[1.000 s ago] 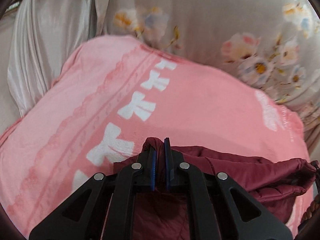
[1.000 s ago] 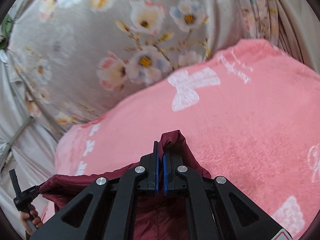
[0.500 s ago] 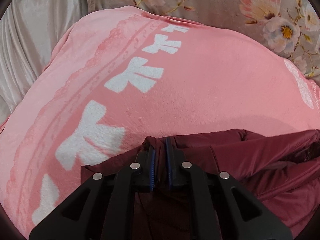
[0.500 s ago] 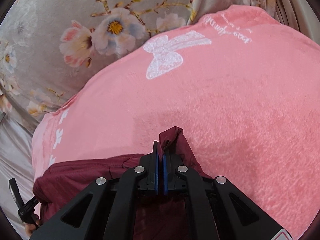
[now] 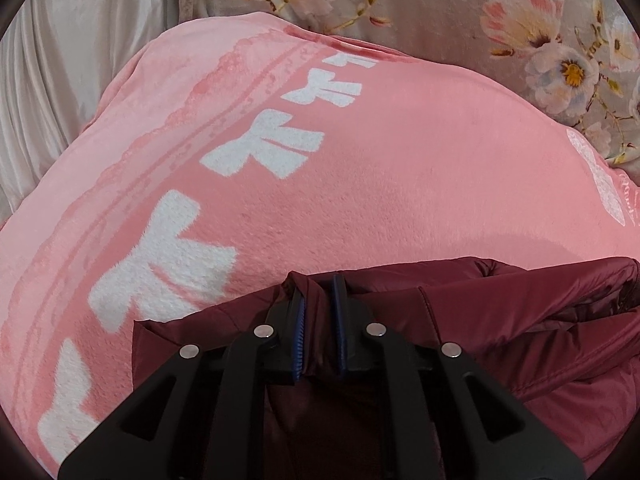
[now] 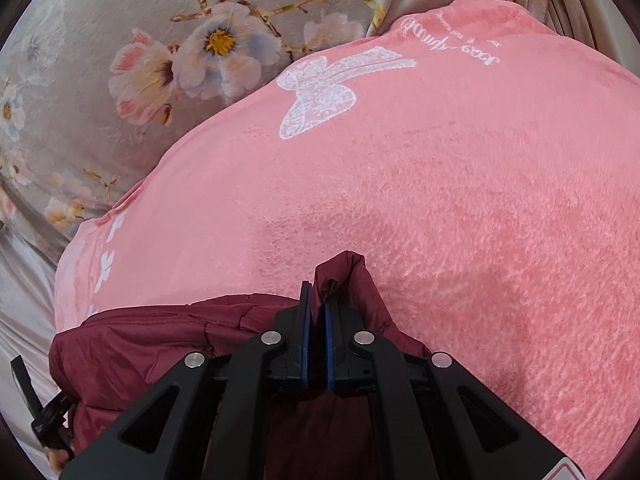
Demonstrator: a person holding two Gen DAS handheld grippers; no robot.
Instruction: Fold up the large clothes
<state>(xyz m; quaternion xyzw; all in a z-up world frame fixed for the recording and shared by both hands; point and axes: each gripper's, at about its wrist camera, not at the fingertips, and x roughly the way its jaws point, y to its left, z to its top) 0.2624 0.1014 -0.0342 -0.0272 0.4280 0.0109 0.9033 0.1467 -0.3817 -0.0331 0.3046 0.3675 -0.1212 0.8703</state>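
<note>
Left wrist view: my left gripper (image 5: 318, 300) is clamped on a fold of the maroon jacket (image 5: 520, 320), and the pink blanket (image 5: 400, 168) has come nearer than a second ago — I judge I'm lowering the held edge to lay it down.

Right wrist view: my right gripper (image 6: 316, 312) pinches the jacket's (image 6: 160, 340) other corner; the floral sheet (image 6: 120, 40) has slid farther off — same descent.

The jacket (image 5: 520, 320) was maroon. Ahead of the black, blue-padded tongs (image 5: 318, 300), the blanket (image 5: 400, 184) was pink, with white bows (image 5: 264, 148) and a white lace butterfly (image 6: 320, 92). Beyond it lay a grey sheet (image 6: 120, 20) printed with pink-and-white flowers.
</note>
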